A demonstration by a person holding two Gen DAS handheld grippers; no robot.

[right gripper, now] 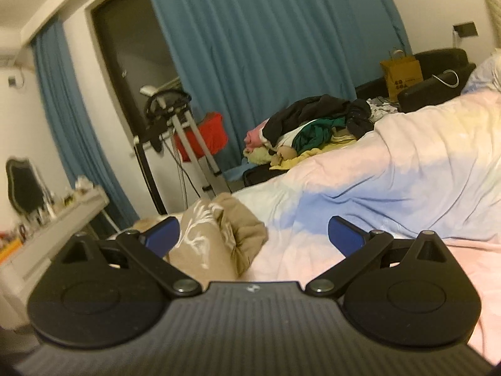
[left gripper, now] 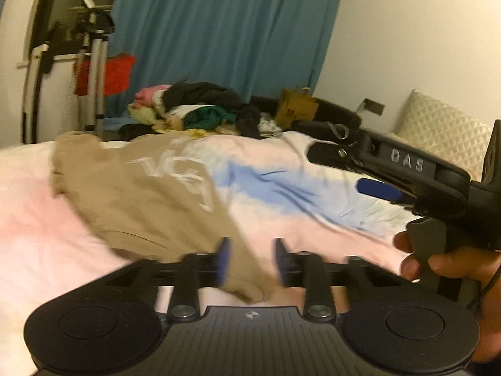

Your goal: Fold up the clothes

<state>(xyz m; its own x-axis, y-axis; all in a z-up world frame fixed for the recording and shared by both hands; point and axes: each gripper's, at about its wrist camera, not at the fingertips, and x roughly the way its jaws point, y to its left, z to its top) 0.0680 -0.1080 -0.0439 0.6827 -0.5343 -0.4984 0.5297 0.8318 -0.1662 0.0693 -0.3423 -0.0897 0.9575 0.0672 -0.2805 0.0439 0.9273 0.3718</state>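
Note:
A tan garment with white lettering lies spread on the pastel pink and blue bed cover. One corner of it runs down between the blue pads of my left gripper, which stand apart and do not press on it. My right gripper reaches in from the right, held by a hand. In the right wrist view the right gripper is wide open. The tan garment bunches up between its fingers, close to the left finger, on the bed cover.
A pile of mixed clothes sits at the bed's far side before a blue curtain. A tripod stands at the left, and a brown paper bag and a pillow at the right. A cluttered dressing table is at the far left.

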